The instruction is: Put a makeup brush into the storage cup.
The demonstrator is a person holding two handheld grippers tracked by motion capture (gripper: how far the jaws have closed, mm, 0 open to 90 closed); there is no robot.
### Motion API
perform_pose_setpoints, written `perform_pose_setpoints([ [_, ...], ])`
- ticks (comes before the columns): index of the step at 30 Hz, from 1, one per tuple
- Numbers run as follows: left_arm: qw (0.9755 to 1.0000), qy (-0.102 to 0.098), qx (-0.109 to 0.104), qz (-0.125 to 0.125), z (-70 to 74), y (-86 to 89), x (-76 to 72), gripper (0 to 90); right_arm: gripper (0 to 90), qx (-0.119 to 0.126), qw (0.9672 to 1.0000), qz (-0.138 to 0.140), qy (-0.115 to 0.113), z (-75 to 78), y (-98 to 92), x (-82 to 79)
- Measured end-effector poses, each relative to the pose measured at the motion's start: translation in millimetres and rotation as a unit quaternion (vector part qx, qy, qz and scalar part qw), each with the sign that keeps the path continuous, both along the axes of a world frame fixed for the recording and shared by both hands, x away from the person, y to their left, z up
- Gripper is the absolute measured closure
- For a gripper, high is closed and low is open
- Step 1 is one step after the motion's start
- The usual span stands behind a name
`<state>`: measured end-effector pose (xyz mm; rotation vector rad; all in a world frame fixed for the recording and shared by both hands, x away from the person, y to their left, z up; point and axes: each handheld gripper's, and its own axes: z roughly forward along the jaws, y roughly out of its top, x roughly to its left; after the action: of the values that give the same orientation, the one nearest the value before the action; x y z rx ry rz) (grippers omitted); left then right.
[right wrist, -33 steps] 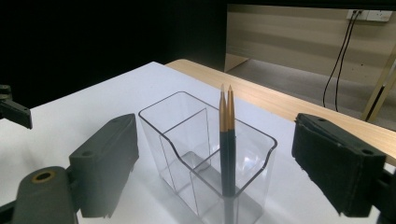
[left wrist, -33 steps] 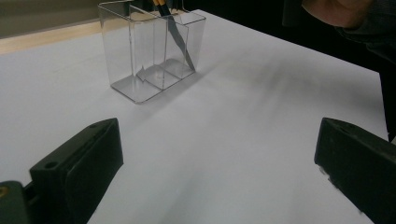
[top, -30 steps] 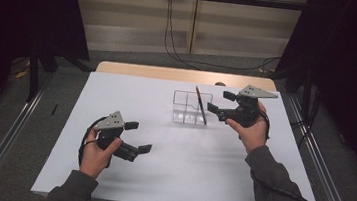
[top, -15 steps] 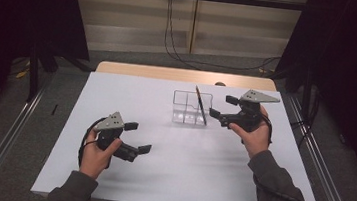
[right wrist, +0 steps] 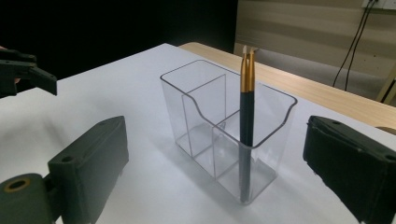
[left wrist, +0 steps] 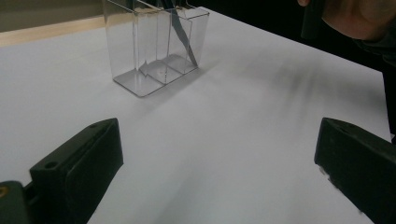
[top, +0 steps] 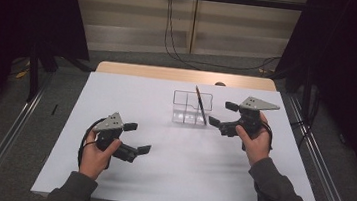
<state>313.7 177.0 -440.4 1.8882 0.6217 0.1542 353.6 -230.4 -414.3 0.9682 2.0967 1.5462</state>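
Left of the clear organizer: left claw resting wide open, empty, low over the white counter. Inside the organizer's right-hand compartment: black-and-gold brush, long axis near upright, bristle tip up, leaning slightly against the wall. Just right of the organizer: right claw, jaws just opened wide, gripping nothing. Best withdrawn straight away from the organizer, level, without clipping brush or rim.

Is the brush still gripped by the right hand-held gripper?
No, the brush stands alone in the clear organizer, and the right hand-held gripper is open, apart from it.
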Motion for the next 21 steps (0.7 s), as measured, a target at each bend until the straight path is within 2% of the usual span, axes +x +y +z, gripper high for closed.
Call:
perform_pose_setpoints([
  [2, 1.0, 0.0, 0.001, 0.0, -0.2, 0.0, 0.2, 0.8, 6.3, -0.002, 1.0, 0.002, -0.004, -0.5, 0.8, -1.4],
  [14, 1.0, 0.001, 0.0, 0.002, -1.2, 2.6, 0.8, 0.9, 6.3, -0.005, 1.0, -0.001, 0.005, -10.0, -3.2, -7.4],
  [21, 1.0, -0.006, 0.001, 0.003, 0.5, 6.4, 1.0, 1.0, 6.3, -0.005, 1.0, -0.001, -0.002, -7.6, -7.3, -14.9],
])
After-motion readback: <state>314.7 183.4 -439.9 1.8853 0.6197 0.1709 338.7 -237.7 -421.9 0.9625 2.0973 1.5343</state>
